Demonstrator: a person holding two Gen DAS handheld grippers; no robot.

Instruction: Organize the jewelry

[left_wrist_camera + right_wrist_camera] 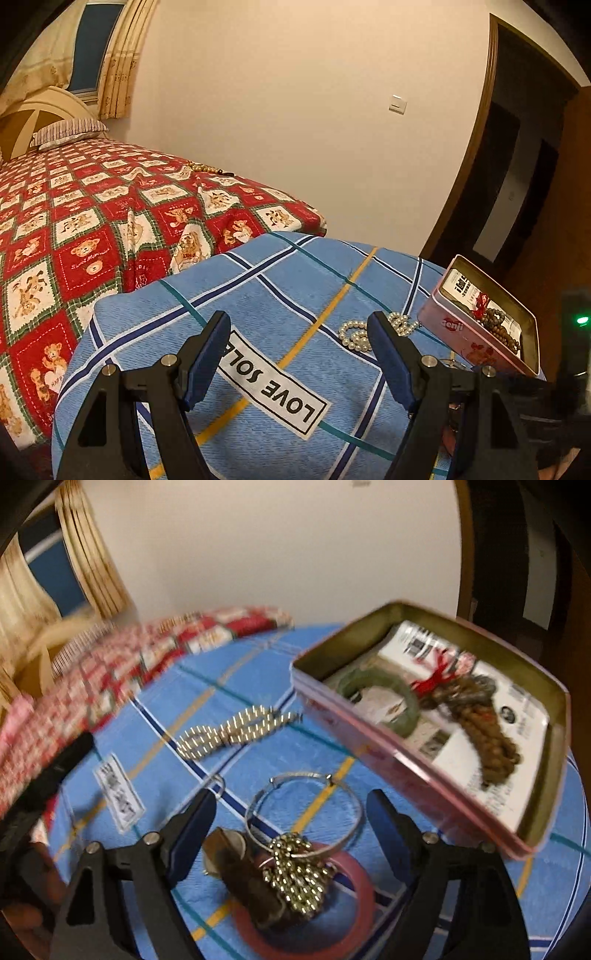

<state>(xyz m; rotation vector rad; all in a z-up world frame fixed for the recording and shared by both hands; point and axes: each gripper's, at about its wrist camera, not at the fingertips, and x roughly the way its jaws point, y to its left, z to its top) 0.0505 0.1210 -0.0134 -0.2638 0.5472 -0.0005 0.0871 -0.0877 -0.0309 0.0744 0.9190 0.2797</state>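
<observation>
A pink tin box (406,771) stands open on a blue plaid cloth (258,720); it holds a green bangle (388,686) and brown beads with a red tassel (487,731). It also shows in the left wrist view (469,332). A pearl necklace (229,731) lies left of the tin, also seen in the left wrist view (356,334). My right gripper (291,805) is open above a silver bangle (306,812), a ball chain (299,875), a pink bangle (351,893) and a dark pendant (243,882). My left gripper (299,325) is open and empty, its right finger beside the pearls.
A bed with a red teddy-bear quilt (92,229) lies behind the cloth, with another bead string (207,168) on it. A doorway (524,166) opens at the right. The right wrist view is motion-blurred.
</observation>
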